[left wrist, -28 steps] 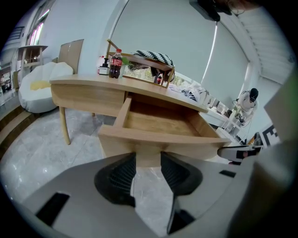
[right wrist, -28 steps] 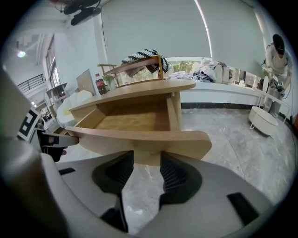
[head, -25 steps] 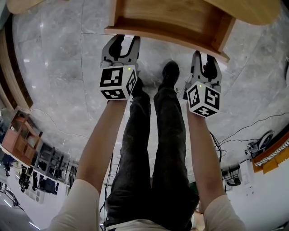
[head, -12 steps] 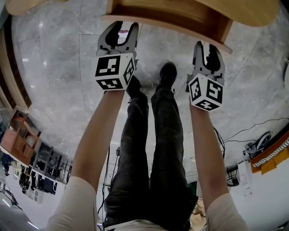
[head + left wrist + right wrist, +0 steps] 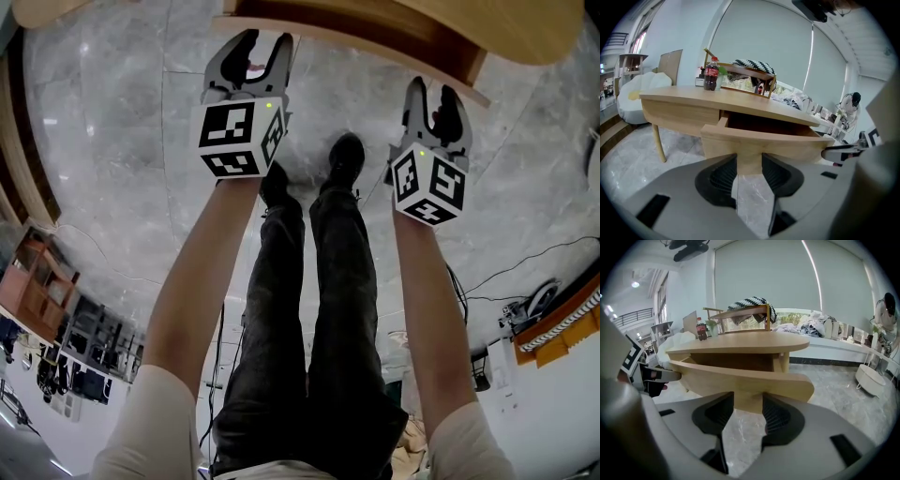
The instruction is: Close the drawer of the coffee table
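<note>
Your left gripper (image 5: 264, 42) and right gripper (image 5: 431, 94) are both spread with nothing between them, and the right one's jaws just opened wider. Tips are right up at the drawer (image 5: 764, 145) front, which is sticking out of the coffee table (image 5: 689, 101).

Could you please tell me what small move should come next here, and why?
Probably push both forward evenly: the drawer stands open, and the empty left tongs and right tongs, just opened wider and also empty, face its front.
</note>
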A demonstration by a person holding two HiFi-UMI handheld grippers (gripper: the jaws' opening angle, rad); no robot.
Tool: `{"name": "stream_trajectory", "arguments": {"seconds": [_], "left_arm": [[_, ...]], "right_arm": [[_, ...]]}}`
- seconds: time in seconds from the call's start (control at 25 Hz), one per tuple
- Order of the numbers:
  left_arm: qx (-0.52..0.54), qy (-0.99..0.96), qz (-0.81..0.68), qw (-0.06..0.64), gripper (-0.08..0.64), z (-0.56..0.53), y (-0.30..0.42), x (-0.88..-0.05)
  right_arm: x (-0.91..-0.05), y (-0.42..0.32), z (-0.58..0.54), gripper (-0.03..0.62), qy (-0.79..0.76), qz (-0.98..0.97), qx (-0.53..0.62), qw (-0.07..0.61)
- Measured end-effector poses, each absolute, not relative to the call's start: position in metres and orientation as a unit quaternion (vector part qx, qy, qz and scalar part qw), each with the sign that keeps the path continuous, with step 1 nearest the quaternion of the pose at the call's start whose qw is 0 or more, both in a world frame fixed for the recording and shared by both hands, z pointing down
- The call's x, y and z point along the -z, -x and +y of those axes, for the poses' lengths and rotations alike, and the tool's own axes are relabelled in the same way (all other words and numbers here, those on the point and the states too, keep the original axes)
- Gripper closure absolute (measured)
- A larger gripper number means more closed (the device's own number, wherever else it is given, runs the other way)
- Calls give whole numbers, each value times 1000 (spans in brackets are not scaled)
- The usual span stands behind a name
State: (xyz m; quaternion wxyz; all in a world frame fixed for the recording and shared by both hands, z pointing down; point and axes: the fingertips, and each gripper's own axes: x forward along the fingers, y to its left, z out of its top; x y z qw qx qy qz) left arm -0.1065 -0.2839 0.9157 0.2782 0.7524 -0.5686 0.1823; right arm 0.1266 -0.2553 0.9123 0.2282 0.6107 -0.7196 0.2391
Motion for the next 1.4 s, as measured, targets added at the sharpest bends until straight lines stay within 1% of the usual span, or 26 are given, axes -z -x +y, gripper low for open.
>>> {"name": "stream_trajectory", "arguments": {"seconds": [0.4,0.52,1.2,1.4], "left_arm": [[-181,-751,-579,261,380,-305,102,-917],[-181,-752,-580,255,380,-315,101,-915],[-190,-767,-572,222,380,-348,101,-918],[-190,-776,-565,208,373,-356,95,-918]], "right_arm": [[-914,-131,-278,385,-625,-717,-211,224],[-913,-133,-287,405,-622,-722,-200,226],[-914,-132,-320,402,-614,-738,-165,225],[-916,-133,-328,394,-611,-744,-136,234]]}}
